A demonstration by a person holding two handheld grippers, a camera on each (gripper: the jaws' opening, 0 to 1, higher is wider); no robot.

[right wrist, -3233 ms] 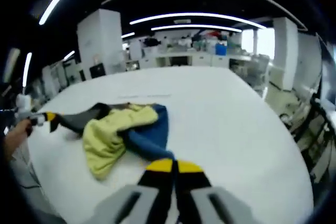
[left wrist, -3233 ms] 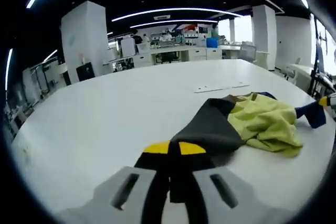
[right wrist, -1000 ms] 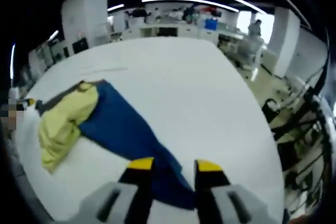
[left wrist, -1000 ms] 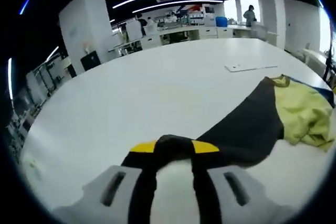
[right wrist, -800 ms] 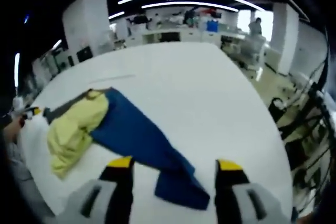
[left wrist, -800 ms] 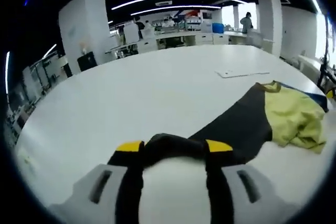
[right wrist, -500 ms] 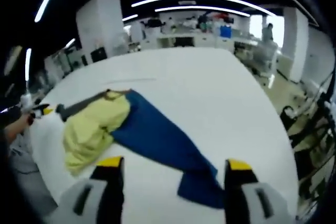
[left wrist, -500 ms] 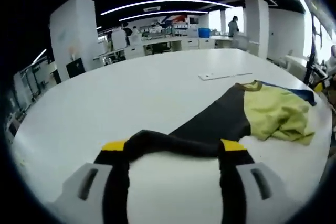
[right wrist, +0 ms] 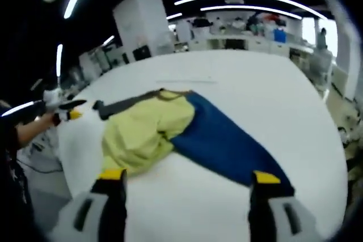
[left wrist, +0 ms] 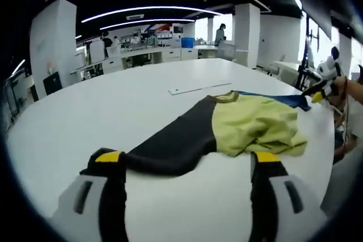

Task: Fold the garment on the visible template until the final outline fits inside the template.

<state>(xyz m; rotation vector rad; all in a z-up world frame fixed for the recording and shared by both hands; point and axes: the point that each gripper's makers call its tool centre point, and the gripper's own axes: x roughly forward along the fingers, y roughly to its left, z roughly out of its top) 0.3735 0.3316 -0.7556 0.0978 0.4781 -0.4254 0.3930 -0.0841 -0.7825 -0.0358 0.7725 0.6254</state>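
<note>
Two sleeves of a soft cloth garment (left wrist: 238, 126), yellow-green in the body with one black sleeve (left wrist: 170, 145) and one blue sleeve (right wrist: 227, 143), are seen laid out flat to either side on the large white table (left wrist: 85, 117). The garment lies towards the table's near edge. A thin pale strip (left wrist: 198, 88), possibly an edge of the template, is seen on the surface just beyond the collar, though it is too small for certainty.

The left gripper (left wrist: 187, 165) is held with its jaws spread wide, the black cuff lying between them but not pinched. The right gripper (right wrist: 187, 184) is likewise wide open, the blue cuff lying just inside its right-hand jaw, ungripped.

The cloth is judged to be light and limp: it will drape, drag and bunch rather than keep a shape, as the rumpled yellow body shows. Hold is probably best taken at hems, cuffs or shoulder seams, where doubled fabric gives the jaws something firm. A pinch in a loose single layer may be expected to slip or pull wrinkles across the body.
</note>
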